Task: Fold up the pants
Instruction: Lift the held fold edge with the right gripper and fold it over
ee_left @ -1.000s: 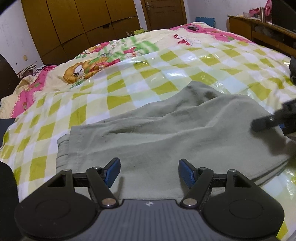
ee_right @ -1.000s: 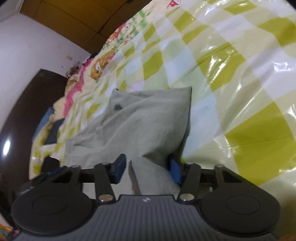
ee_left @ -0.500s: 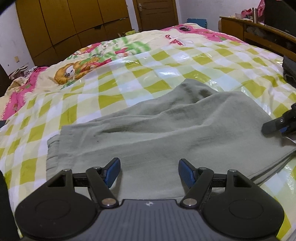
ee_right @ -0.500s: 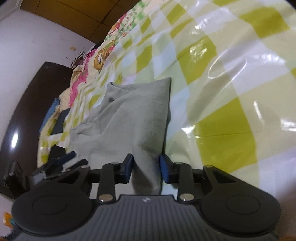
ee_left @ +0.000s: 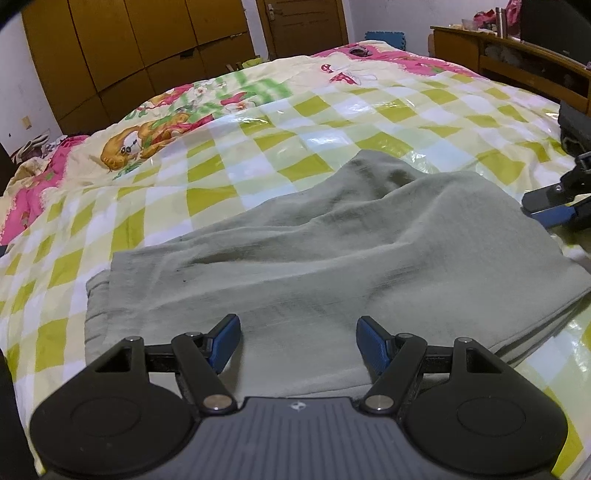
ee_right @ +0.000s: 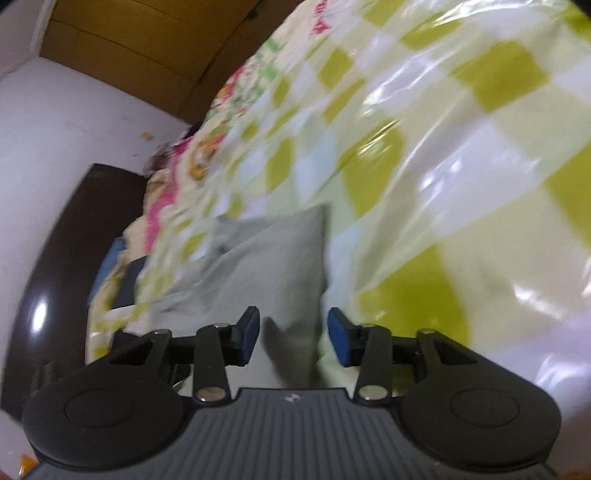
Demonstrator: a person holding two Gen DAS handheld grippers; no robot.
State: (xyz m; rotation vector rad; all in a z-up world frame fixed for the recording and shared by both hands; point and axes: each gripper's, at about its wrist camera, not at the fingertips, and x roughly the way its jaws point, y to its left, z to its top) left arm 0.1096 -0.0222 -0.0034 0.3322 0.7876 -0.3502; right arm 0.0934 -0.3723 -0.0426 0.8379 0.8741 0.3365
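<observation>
A: Where are the pants [ee_left: 332, 258]?

B: Spread across the middle of the frame on the checkered bed [ee_left: 258, 155]. Left hand-held gripper [ee_left: 297, 341] hovers wide over the near edge, gripping nothing.

A: And the right hand-held gripper [ee_right: 293, 336]?

B: Jaws opening, cloth between them, pads not pressing.

A glossy plastic sheet [ee_left: 332, 122] in yellow-green and white checks covered most of the bed, and a cartoon-print quilt [ee_left: 155, 136] in pink and cream lay along the bed's far edge and far left corner. Beyond the bed stood a brown wooden wardrobe [ee_left: 129, 55] and a closed brown door [ee_left: 301, 26]. A wooden desk [ee_left: 517, 62] with clutter on top ran past the bed's far right corner.
</observation>
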